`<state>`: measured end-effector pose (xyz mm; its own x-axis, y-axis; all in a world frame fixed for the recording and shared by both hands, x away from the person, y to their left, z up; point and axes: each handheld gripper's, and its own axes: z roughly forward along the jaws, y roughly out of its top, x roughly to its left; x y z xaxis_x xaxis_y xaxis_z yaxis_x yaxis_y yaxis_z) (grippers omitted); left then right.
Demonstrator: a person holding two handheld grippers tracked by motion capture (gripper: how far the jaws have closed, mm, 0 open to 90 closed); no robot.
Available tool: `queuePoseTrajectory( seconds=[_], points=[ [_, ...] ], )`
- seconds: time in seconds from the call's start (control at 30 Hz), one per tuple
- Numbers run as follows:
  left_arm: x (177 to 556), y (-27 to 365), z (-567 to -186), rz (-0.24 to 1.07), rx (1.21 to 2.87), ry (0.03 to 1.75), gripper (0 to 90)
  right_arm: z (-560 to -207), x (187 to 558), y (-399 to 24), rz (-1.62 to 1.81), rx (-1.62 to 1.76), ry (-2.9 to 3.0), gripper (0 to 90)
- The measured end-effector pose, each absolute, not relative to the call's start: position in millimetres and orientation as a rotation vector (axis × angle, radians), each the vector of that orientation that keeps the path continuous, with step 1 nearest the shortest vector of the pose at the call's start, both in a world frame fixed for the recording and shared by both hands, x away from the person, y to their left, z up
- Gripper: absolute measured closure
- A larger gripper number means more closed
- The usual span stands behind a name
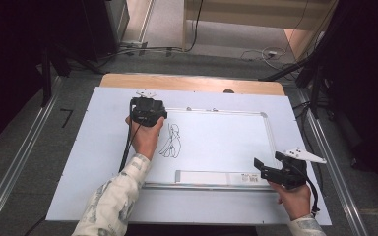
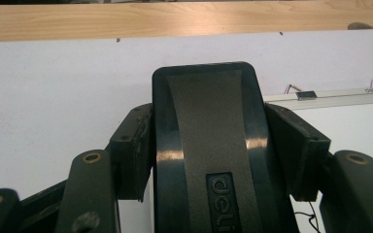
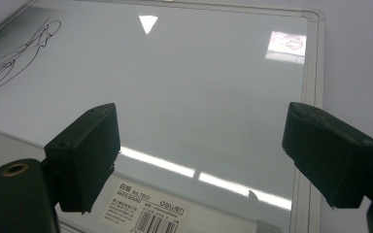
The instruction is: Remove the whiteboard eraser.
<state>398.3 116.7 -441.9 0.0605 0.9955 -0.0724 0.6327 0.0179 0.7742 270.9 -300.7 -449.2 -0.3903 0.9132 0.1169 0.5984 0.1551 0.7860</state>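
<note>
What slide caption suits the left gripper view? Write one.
Left tongs shut on a black whiteboard eraser, held above the white table cover beside the whiteboard.

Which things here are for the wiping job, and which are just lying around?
For the job:
- eraser, clamped in the left gripper
- whiteboard
- black scribble on it

Just there:
- right gripper, open above the whiteboard's corner
- label sticker
- cables on the floor
</note>
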Motion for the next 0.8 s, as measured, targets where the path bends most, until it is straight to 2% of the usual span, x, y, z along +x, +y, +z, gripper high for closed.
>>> queuePoseTrajectory(
  seconds=[0.4,0.8],
  points=[
    [390.0,112.6,-439.7,0.689,1.687,1.624,40.1,-449.4,270.5,-300.1,1.106,1.442,2.055,12.4],
    [383.8,119.4,-455.0,0.645,1.696,1.653,40.2,-449.3,269.5,-299.9,1.110,1.436,2.057,12.4]
  ],
)
